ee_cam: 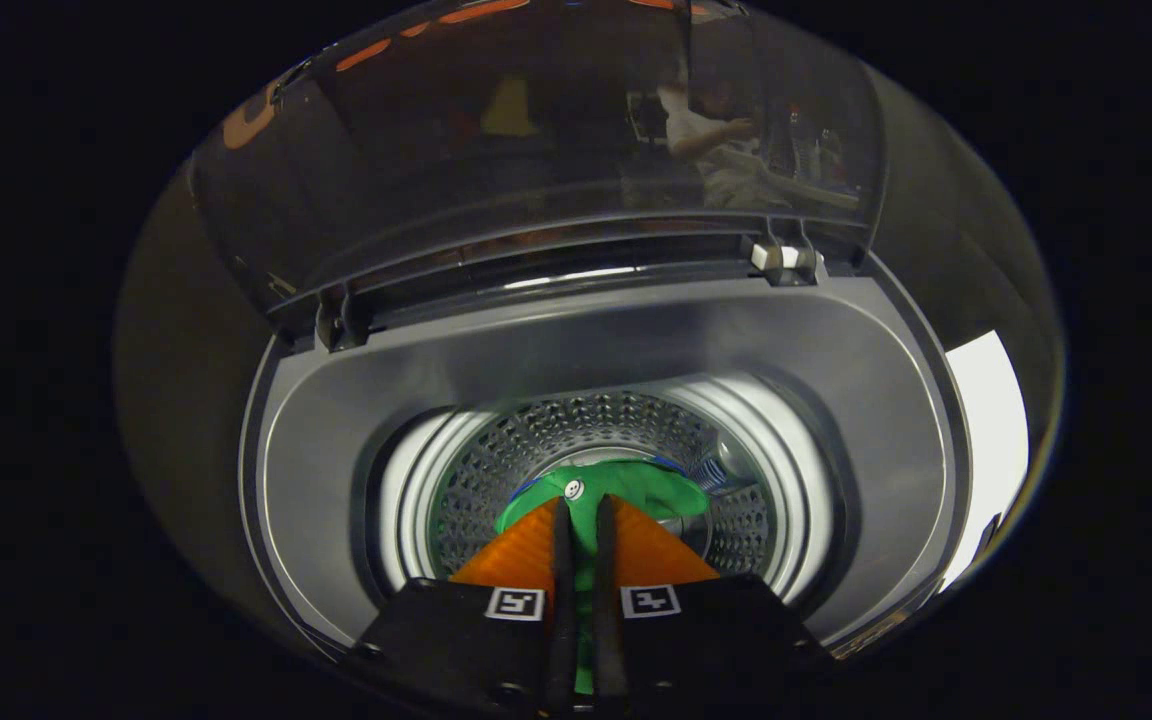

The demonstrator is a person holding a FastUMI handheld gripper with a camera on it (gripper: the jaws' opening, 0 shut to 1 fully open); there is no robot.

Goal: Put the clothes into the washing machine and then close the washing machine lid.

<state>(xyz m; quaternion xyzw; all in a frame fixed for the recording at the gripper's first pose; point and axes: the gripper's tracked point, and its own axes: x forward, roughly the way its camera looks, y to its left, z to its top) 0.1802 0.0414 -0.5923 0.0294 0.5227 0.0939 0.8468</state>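
Tongs (577, 512) clenched on green garment (636, 487) over the drum (576, 430); release only once well inside.

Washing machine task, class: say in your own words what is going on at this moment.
A person's handheld gripper points down into the top-loading washing machine. Its two orange fingers are nearly closed, with a green garment pinched between them. The garment hangs inside the perforated drum, so the clothes are in but not yet let go. The transparent lid stands raised on its hinges behind the opening; closing it is not yet done.
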